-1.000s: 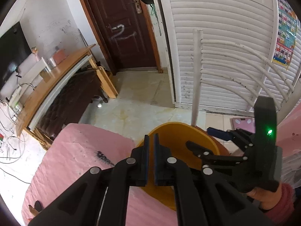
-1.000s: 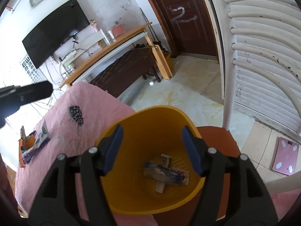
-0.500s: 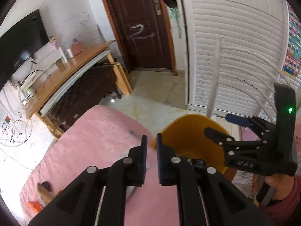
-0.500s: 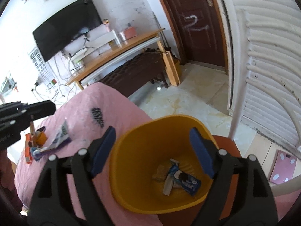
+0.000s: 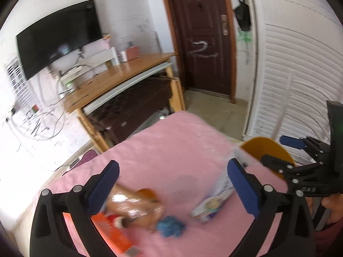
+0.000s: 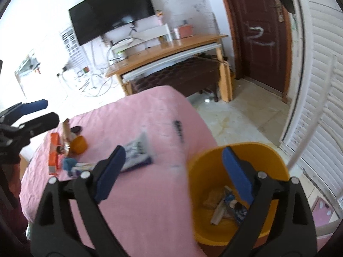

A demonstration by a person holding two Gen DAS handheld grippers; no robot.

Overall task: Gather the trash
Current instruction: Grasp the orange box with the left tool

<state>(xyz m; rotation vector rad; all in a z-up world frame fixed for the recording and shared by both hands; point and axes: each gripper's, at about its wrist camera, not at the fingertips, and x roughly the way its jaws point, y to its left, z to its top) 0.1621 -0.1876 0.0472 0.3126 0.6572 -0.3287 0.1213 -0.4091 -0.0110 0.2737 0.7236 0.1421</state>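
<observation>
- Both jaws have just been opening and stand spread, nothing between them: left gripper (image 5: 172,181) over the pink bed (image 5: 171,141), right gripper (image 6: 174,172) by the yellow bin (image 6: 238,154).
- Leftover trash lies on the bed: a white wrapper (image 6: 138,151), an orange box (image 6: 53,152), a blue scrap (image 5: 170,228).
- Risk: the clustered pieces sit close together, so a hurried pinch may catch two or drag the soft cover.

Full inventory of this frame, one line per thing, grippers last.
Bin: 1, yellow, off the bed's corner; wrappers inside.
Bed cover: 1, pink.
Wrapper: 1, white and purple, mid bed.
Box: 1, orange, far side of bed.
Cup: 1, orange, beside box.
Blue wad: 1, by the box.
TV: 1, black, on the wall.
Desk: 1, wooden, under the TV.
Door: 1, dark brown.
Left gripper: open, empty; jaws just opened.
Right gripper: open, empty; jaws just opened.
</observation>
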